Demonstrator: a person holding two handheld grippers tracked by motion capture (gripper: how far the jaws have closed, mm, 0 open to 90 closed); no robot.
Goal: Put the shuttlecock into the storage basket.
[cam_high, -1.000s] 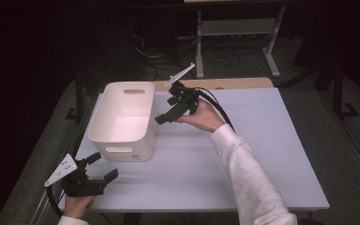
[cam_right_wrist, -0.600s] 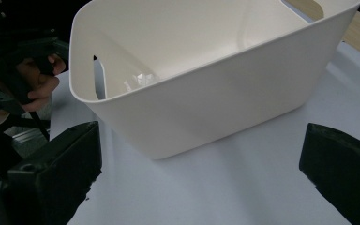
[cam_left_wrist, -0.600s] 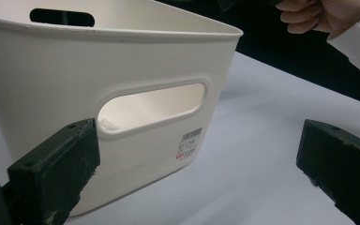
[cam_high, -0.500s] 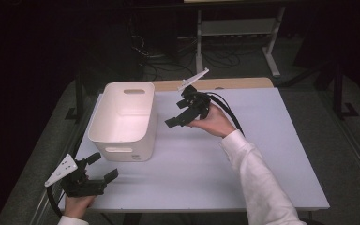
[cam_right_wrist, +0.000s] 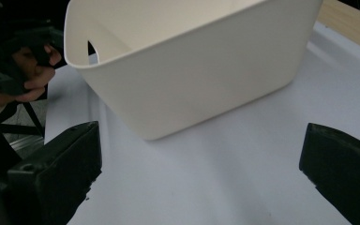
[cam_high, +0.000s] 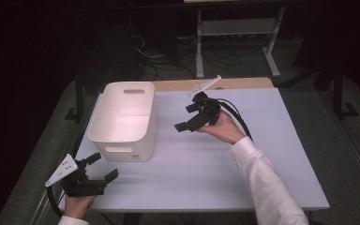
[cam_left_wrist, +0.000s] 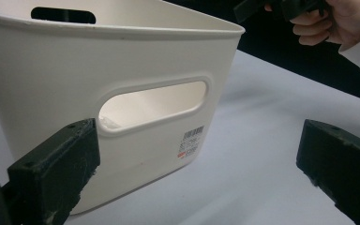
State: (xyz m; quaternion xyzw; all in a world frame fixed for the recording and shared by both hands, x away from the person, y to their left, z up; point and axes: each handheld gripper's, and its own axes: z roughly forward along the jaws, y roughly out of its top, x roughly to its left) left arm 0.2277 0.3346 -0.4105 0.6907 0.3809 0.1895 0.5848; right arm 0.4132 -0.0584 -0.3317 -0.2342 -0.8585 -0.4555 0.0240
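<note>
High view: one bin, two grippers

One white bin (cam_high: 124, 119) stands at the table's (cam_high: 262, 164) left edge, far half; bare tabletop spreads to its right; the right gripper (cam_high: 191, 116) hovers beside it, jaws wide; the left gripper (cam_high: 102, 166) waits near the front edge, jaws apart, empty.

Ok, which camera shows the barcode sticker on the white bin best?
The left gripper view: the barcode sticker sits close and sharp on the white bin, beside its handle slot. The high view shows that end wall too small to make it out. The right gripper view shows the bin's plain side.
</note>
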